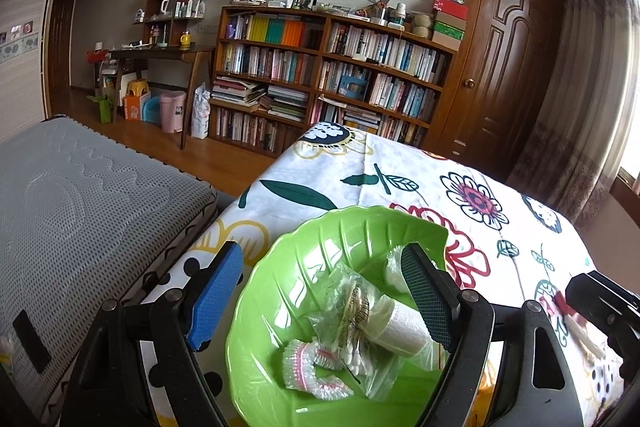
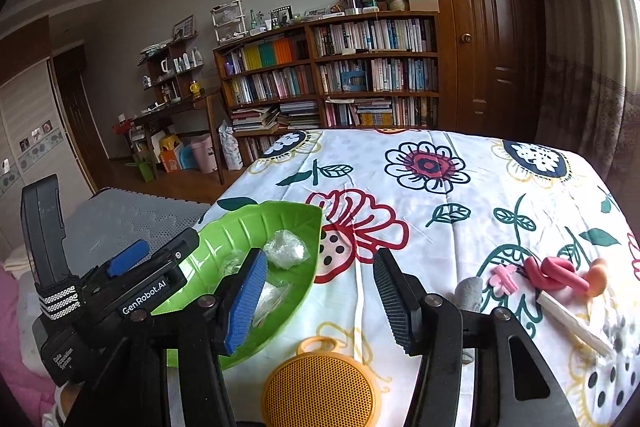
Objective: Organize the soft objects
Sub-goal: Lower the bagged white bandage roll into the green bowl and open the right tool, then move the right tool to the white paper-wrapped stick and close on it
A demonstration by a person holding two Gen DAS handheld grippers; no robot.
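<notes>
A green leaf-shaped bowl (image 1: pixel 328 239) sits at the near left of the flowered tablecloth (image 1: pixel 460 163). It holds a clear bag of cotton swabs (image 1: pixel 352 311), a white bandage roll (image 1: pixel 400 327), a pink-edged plastic cap (image 1: pixel 312 367) and a crumpled clear wad (image 2: pixel 286 249). My left gripper (image 1: pixel 320 299) hangs open over the bowl, its right finger above the roll, gripping nothing. My right gripper (image 2: pixel 320 303) stands open just right of the bowl (image 2: pixel 248 223), above a round yellow mesh pad (image 2: pixel 320 391). Pink foam pieces (image 2: pixel 556 273), a grey lump (image 2: pixel 470 293), an orange item (image 2: pixel 598 279) and a white roll (image 2: pixel 572 319) lie to its right.
A grey mattress (image 1: pixel 80 207) lies left of the table, lower than the tabletop. A bookshelf (image 1: pixel 328 75) and a wooden door (image 1: pixel 508 59) stand beyond the far table edge. The far half of the cloth (image 2: pixel 460 155) carries nothing. Pink bedding (image 2: pixel 16 307) shows at the lower left.
</notes>
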